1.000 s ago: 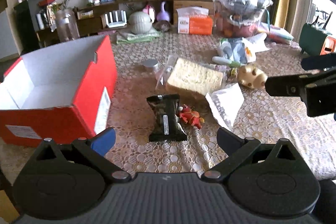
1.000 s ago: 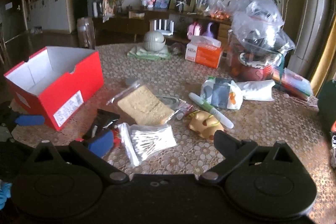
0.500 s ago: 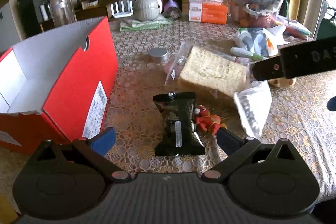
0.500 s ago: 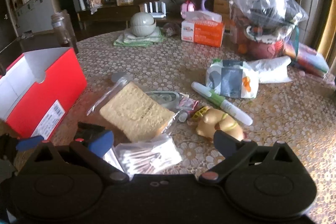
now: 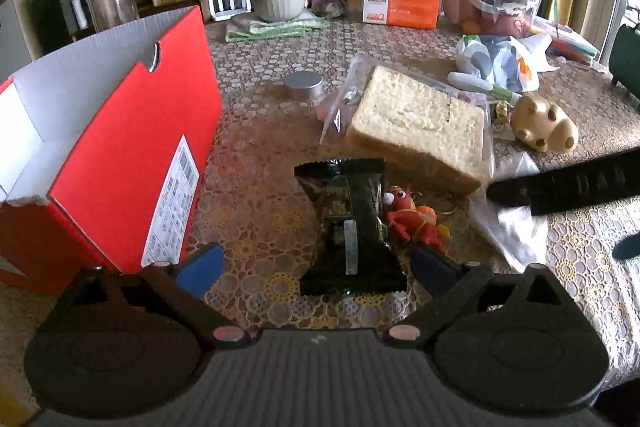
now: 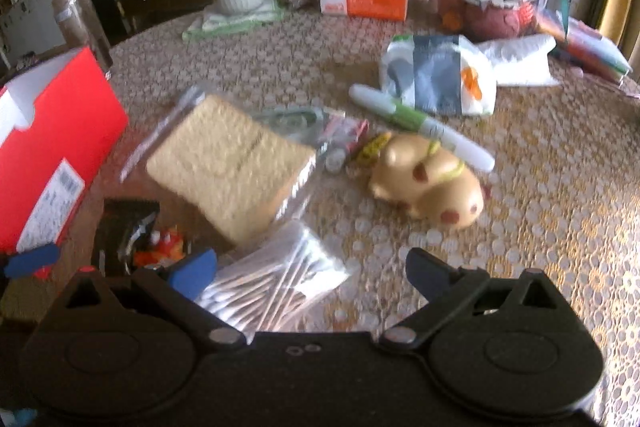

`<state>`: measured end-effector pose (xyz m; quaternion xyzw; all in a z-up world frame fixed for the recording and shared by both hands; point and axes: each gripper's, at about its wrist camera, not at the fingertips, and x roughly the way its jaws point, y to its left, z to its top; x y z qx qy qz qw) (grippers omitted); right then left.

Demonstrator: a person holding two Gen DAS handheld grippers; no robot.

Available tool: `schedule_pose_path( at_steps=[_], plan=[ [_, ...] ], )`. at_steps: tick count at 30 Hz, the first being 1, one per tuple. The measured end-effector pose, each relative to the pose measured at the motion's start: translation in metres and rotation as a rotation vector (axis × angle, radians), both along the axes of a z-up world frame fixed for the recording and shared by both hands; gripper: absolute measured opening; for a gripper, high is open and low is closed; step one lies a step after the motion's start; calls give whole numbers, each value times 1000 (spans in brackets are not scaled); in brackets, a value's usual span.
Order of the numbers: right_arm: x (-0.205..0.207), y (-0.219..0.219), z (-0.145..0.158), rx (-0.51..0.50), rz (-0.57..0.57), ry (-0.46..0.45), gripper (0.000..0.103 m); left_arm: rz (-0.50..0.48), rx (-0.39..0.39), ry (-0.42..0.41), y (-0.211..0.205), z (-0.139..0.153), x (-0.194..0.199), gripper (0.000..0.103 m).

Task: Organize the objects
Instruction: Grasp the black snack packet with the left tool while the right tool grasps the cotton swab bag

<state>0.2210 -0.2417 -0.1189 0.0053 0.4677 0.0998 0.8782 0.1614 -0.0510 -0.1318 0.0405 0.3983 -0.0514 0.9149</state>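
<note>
To the left of my left hand-held gripper [image 5: 316,265] stands the red box [image 5: 132,163], stiff cardboard with a white corrugated lining and an open top; I take it as the place things go. This hand-held gripper's jaws stand wide apart, though they have just been closing a little, and the black packet [image 5: 348,223] lies flat on the worktop [image 5: 256,155] between them, not yet pressed. I judge it light and slippery, a crinkly foil wrapper with crimped ends. I would pinch it across its narrow middle, where the filling gives some body, not at the thin ends.

Just to the right of the packet, touching it, lies a small red toy [image 5: 408,215], soft-looking and easy to catch by mistake. Ahead and to the right sits the bread [image 5: 420,127], a spongy slice in a clear bag: it would crush under a firm squeeze.

My right hand-held gripper [image 6: 310,269] also has its jaws well apart and nothing pressed. The bag of swabs [image 6: 276,287] lies by its left finger, partly between the jaws. I expect thin slick plastic over loose sticks, very light, likely to slide; a grip across the bundled middle looks best. Ahead, a little to the right, the tan pig [image 6: 432,183] looks hard, smooth and rounded, possibly breakable. Beyond it lies a marker [image 6: 420,125], slim, rigid and apt to roll.
</note>
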Motion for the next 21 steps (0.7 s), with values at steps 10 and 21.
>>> schedule_pose_path(
  at_steps=[10,21],
  plan=[
    [-10,-5,-3,18,8,42,81,-58,-31,21,-5,-2,5,55],
    [-13,-7,12,61,-21,49,32,-42,-35,-2,1,10,-7,50]
  ],
)
